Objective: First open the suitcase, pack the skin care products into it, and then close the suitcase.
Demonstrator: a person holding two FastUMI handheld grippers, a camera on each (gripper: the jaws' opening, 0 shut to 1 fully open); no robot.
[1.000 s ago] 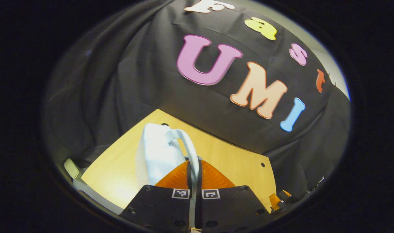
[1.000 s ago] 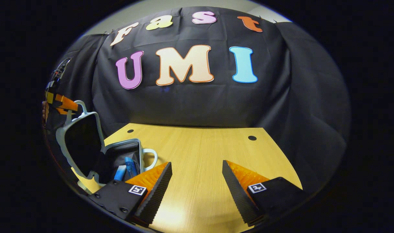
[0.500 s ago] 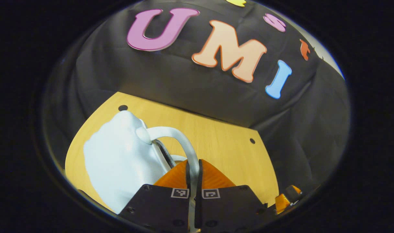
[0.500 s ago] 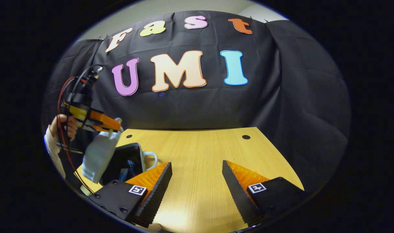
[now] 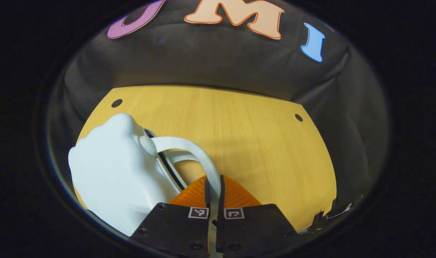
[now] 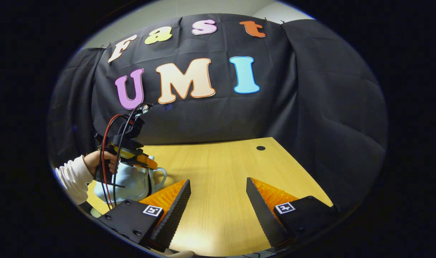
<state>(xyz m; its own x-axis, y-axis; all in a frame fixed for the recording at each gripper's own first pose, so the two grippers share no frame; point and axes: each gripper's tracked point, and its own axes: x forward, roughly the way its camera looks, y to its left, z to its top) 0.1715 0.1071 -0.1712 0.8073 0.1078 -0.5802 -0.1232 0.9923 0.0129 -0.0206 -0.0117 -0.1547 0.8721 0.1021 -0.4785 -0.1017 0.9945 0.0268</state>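
left gripper view has the left tongs [image 5: 213, 184] pinched tight on the pale handle [image 5: 189, 152] of the suitcase lid, fingers pressed flat against it from both sides. the suitcase [image 5: 112, 175] sits at the near left corner of the wooden table [image 5: 246, 139], a small pale blue shell, and the lid looks nearly down on the base, only a dark seam showing between the halves. so the step in hand reads as the closing, close to done.

right gripper view shows the same thing from the side: the person's hand [image 6: 103, 163] holds the left tongs [image 6: 149, 165] right on top of the suitcase [image 6: 132, 182], with a second handle [image 6: 160, 176] sticking out toward the table's middle. the right tongs [image 6: 218, 200] hang spread wide over bare table, well apart from the case, holding nothing.

to do it well, probably best to bring the lid down along its hinge arc rather than pushing straight down, so the two rims line up and the handles meet. hard to tell if anything inside pokes above the rim, since the contents are hidden. the case looks light, so it might skate on the smooth wood; the free right tongs could steady the base. letting go before the lid seats could let it spring open again.
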